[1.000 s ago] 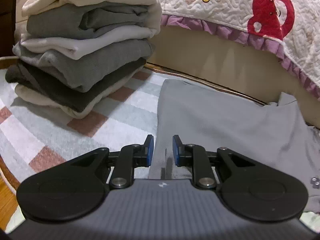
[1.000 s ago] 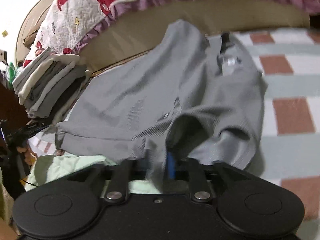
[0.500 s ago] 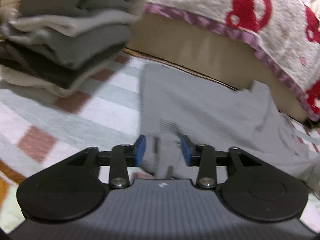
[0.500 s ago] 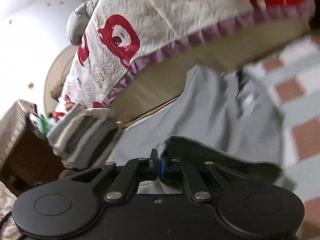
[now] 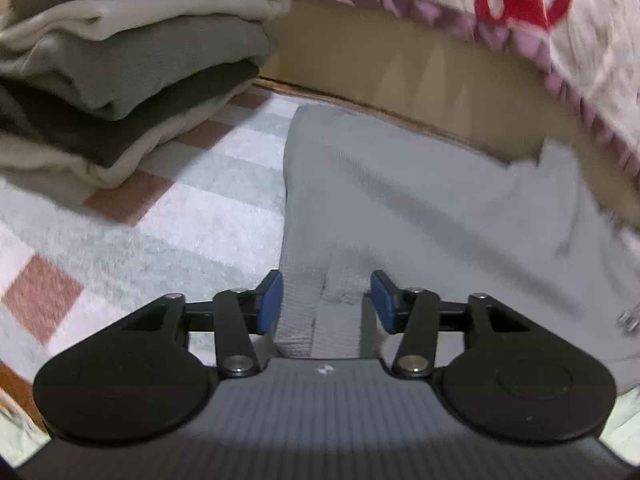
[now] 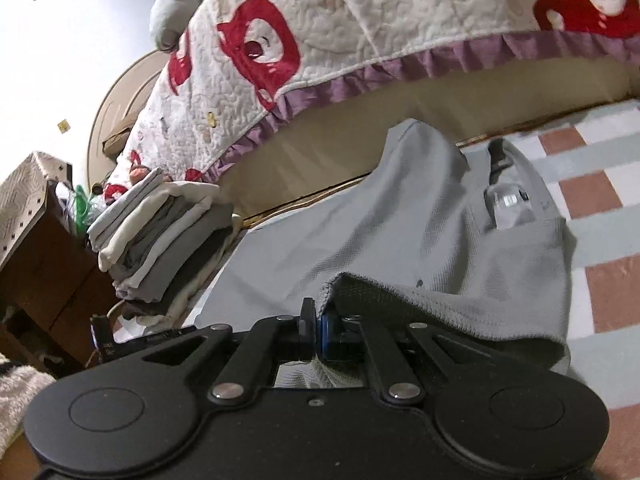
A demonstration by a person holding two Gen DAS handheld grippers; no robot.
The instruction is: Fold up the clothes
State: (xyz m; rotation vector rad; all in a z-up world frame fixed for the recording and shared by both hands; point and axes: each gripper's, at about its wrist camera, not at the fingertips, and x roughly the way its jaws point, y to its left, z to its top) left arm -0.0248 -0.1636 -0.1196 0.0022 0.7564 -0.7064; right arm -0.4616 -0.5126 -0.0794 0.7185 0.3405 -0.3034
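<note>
A grey shirt (image 5: 420, 200) lies spread on the checked rug beside the bed. My left gripper (image 5: 325, 300) hangs low over its near corner; its jaws are opening, and the hem lies between the blue pads (image 5: 268, 304) without being pressed. In the right wrist view the same grey shirt (image 6: 400, 224) stretches toward the bed, its near edge lifted into a fold. My right gripper (image 6: 318, 330) is shut on that raised edge, cloth draping over its right finger.
A tall stack of folded clothes (image 5: 120, 60) stands at the left on the rug (image 5: 168, 240); the stack of folded clothes (image 6: 160, 236) shows left in the right wrist view too. The bed with its red-and-white quilt (image 6: 360, 32) runs along the back. A wooden cabinet (image 6: 36, 248) stands far left.
My left gripper has opened wider and sunk toward the shirt's corner. My right gripper closed on the shirt's edge and lifted it, tilting upward so the bed fills more of its view.
</note>
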